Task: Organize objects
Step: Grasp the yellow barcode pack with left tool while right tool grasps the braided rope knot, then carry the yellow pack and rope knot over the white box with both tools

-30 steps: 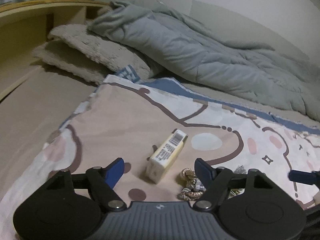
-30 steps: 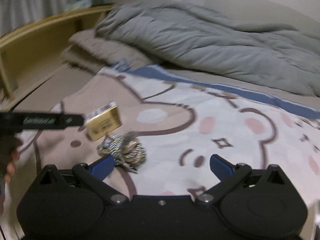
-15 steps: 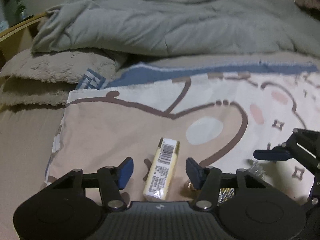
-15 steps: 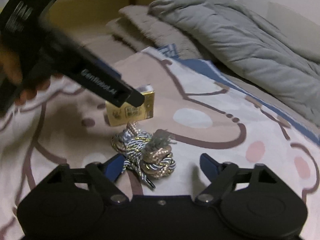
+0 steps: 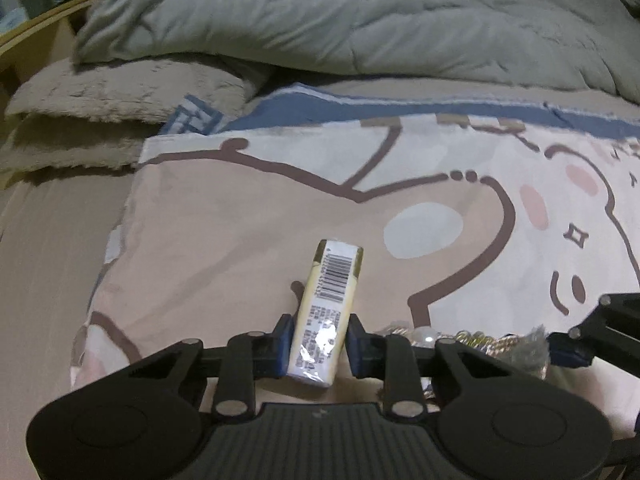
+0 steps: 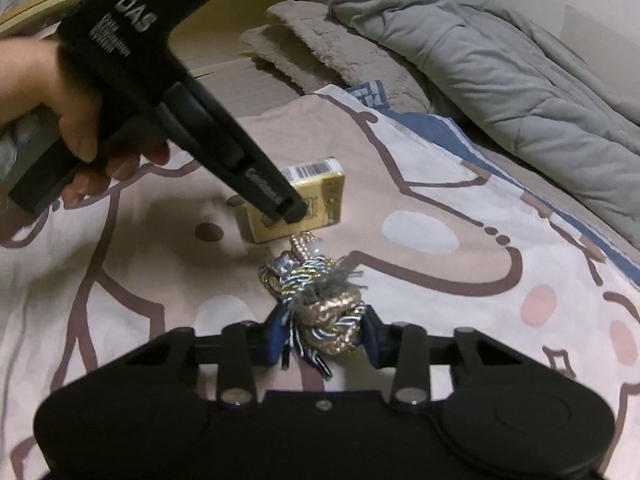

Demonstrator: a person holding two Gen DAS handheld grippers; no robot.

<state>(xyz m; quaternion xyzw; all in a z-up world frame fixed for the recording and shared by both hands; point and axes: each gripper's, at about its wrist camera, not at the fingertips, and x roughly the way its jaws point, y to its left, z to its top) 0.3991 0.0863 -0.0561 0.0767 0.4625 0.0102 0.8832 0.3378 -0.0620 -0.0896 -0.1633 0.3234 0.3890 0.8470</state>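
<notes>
The left gripper has its fingers squeezed on the near end of a small yellow box with a bar code on top. The box lies on the cartoon blanket on the bed and points to 12 o'clock. From the box there is lots of bare blanket toward 9 o'clock, out to the blanket's edge. At 12 o'clock the blanket stops at its blue border, and past that lies the gray quilt. Fuzzy beige pillows sit at 10 o'clock.

The right gripper is closing its fingers on a knotted bundle of gold and blue cords, and both pads already press on its sides. The bundle lies on the blanket just beside the box, at about 3 o'clock from it in the left view. From the bundle toward 3 o'clock the blanket is open. A hand holds the left gripper's handle at 10 o'clock in the right view.
</notes>
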